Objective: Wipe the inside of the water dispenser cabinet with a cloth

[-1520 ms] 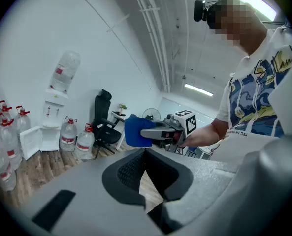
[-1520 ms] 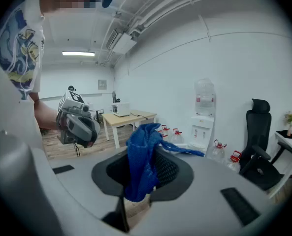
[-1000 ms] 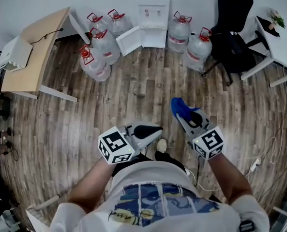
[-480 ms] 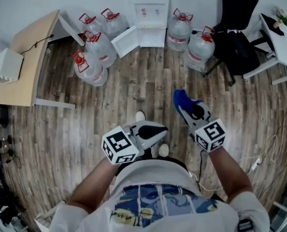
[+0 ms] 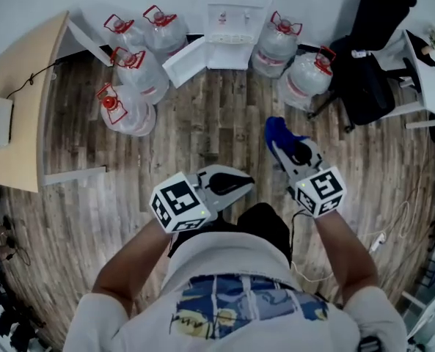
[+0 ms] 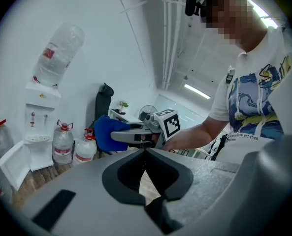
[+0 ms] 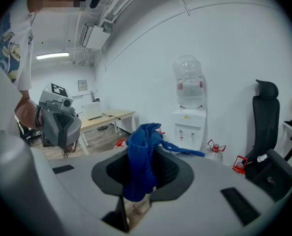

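Observation:
The white water dispenser (image 5: 235, 17) stands against the far wall with its lower cabinet door (image 5: 183, 60) swung open to the left. My right gripper (image 5: 278, 144) is shut on a blue cloth (image 5: 276, 132), held over the wooden floor well short of the dispenser. In the right gripper view the cloth (image 7: 142, 159) hangs bunched between the jaws, with the dispenser (image 7: 188, 118) beyond. My left gripper (image 5: 243, 183) is shut and holds nothing; its jaws meet at the tip (image 6: 146, 150). The left gripper view shows the dispenser (image 6: 39, 132) at far left.
Large water bottles flank the dispenser, several on the left (image 5: 122, 108) and two on the right (image 5: 305, 78). A black office chair (image 5: 371, 64) stands at the right, a wooden desk (image 5: 15, 97) at the left. A white cable (image 5: 382, 233) lies on the floor.
The person has stepped forward, so the dispenser and bottles sit nearer and the desk has slid left. Both grippers keep their pose in front of the body, cloth still held.

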Demonstrator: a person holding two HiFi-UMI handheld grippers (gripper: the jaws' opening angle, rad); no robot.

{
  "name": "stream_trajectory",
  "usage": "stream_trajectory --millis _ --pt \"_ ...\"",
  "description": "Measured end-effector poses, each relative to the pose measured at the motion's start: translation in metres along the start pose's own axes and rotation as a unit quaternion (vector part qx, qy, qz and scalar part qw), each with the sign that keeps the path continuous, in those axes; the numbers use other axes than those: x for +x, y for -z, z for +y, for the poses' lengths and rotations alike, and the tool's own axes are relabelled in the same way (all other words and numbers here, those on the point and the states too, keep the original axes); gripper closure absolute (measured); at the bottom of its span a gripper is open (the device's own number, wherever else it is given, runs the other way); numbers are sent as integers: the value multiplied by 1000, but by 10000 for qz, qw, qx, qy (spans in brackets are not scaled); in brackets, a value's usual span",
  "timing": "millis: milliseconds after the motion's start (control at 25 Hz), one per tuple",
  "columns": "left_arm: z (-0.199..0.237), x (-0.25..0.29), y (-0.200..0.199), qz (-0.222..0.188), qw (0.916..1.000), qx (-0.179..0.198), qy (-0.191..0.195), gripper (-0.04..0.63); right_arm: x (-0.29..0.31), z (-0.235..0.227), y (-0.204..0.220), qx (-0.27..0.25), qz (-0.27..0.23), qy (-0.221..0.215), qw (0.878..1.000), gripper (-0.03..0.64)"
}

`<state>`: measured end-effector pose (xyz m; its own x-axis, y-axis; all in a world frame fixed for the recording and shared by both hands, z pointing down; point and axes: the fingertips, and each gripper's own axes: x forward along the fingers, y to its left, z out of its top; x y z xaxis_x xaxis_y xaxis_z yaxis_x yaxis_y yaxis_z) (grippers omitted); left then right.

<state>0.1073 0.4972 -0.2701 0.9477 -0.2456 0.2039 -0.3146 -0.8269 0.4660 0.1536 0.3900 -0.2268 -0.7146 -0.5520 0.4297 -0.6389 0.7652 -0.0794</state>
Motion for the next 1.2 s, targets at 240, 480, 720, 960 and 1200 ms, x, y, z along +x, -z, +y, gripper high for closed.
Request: stream_trajectory --millis 240,480,720,960,1200 --pt "51 7 -16 27 9999 -68 149 592 60 -36 -29 -42 -59 49 10000 535" --pt "104 47 -28 200 9993 -135 286 592 136 -85 -40 -266 -11 -270 9993 535" --pt "176 116 -39 223 9987 -300 353 592 236 -143 -14 -651 288 -883 9935 535" --pt "283 183 -40 -198 9985 -492 121 592 342 -211 50 -1062 643 -1343 9831 535" --pt "389 217 9 -581 9968 -552 -20 592 454 -256 158 -1569 871 -1598 9707 534"
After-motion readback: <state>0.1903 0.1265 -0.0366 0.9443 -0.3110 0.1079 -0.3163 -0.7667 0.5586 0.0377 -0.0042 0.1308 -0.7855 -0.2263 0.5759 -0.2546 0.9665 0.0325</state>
